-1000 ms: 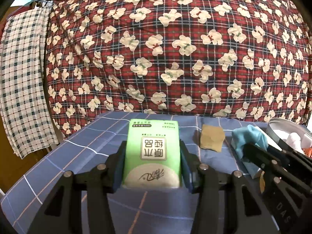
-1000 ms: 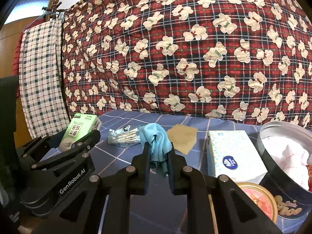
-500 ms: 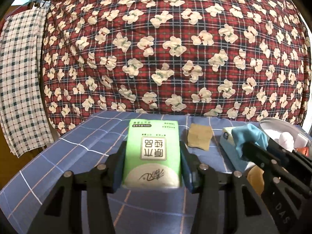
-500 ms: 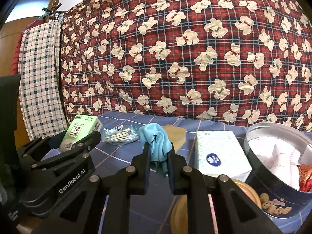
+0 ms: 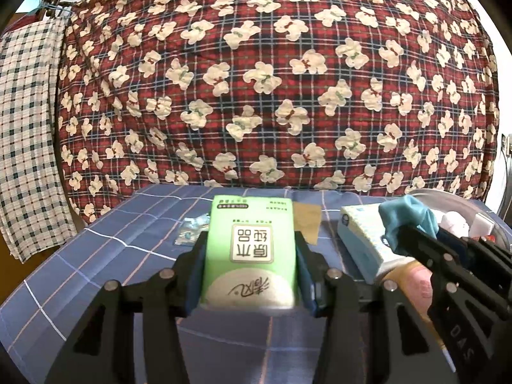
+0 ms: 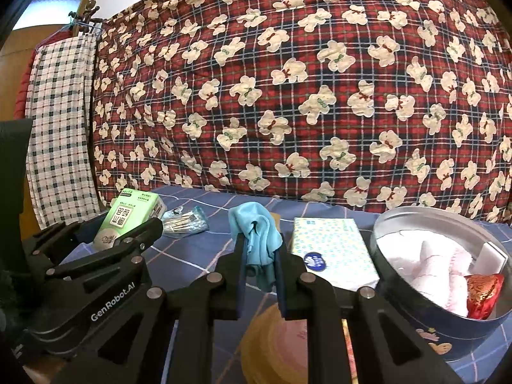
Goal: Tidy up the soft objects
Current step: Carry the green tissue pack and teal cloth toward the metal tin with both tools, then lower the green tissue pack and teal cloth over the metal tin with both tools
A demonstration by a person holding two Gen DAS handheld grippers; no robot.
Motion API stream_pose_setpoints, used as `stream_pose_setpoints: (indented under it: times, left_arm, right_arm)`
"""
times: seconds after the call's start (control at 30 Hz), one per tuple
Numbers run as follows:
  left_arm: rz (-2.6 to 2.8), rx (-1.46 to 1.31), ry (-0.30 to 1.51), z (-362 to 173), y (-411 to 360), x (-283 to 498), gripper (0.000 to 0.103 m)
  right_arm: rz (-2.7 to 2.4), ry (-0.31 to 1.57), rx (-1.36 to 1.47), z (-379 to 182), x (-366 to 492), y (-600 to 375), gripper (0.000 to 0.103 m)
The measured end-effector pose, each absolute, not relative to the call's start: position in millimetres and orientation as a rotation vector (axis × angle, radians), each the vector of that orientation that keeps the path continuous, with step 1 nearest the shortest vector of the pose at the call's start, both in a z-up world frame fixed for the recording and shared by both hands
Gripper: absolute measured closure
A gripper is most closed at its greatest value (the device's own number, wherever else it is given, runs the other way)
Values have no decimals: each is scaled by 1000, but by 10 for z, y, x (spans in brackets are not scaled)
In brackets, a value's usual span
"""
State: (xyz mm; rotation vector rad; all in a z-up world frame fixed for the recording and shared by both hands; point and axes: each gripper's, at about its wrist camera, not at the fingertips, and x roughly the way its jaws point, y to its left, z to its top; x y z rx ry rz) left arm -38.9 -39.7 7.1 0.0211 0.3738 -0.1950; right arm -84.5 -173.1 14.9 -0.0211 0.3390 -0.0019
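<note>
Both grippers level, side by side — left gripper [image 5: 250, 268] gripping tissue pack [image 5: 251, 249].

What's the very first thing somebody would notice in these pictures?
Probably the huge red plaid quilt with teddy bears filling the whole background. Next, the bright green tissue pack squeezed in the left hand-held gripper, and the teal cloth pinched in the right hand-held gripper, beside a round tin of soft things.
</note>
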Motion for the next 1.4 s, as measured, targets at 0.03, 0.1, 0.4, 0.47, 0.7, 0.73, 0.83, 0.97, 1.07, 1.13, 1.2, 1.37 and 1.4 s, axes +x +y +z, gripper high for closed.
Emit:
stream_pose_setpoints:
  times: [0.03, 0.1, 0.4, 0.47, 0.7, 0.73, 0.83, 0.97, 1.07, 1.13, 1.2, 1.37, 1.4]
  left_arm:
    - [-199, 22, 374, 73, -413, -398, 54]
    - [-208, 25, 374, 73, -456, -417, 54]
    - [-256, 40, 377, 74, -680, -505, 54]
    - [-266, 46, 378, 74, -737, -522, 54]
    - [-291, 52, 379, 76, -911, -572, 54]
    - [-294, 52, 379, 76, -933, -577, 54]
    - [-306, 59, 380, 78, -1021, -593, 54]
    - [-319, 66, 376, 84, -1127, -630, 54]
    - [-330, 76, 375, 85, -1212, -657, 54]
    - [-339, 81, 372, 88, -1274, -676, 54]
    - [-346, 85, 372, 90, -1326, -691, 54]
    - [-371, 96, 377, 90, -1489, -723, 54]
    - [-375, 97, 376, 91, -1522, -732, 54]
  right_arm:
    - [-5, 337, -23, 152, -856, -1742, 86]
    - [-17, 327, -35, 160, -893, -1780, 86]
    - [-46, 315, -44, 178, -990, -1971, 86]
    - [-53, 313, -46, 182, -1008, -2021, 86]
    - [-87, 300, -56, 195, -1079, -2195, 86]
    - [-92, 299, -56, 197, -1087, -2220, 86]
    - [-104, 299, -51, 205, -1113, -2309, 86]
    - [-118, 294, -48, 215, -1151, -2415, 86]
    - [-130, 290, -50, 225, -1180, -2491, 86]
    - [-140, 287, -49, 228, -1202, -2553, 86]
    - [-153, 284, -49, 233, -1227, -2620, 86]
    - [-185, 278, -40, 253, -1280, -2800, 86]
    - [-190, 278, -37, 256, -1289, -2835, 86]
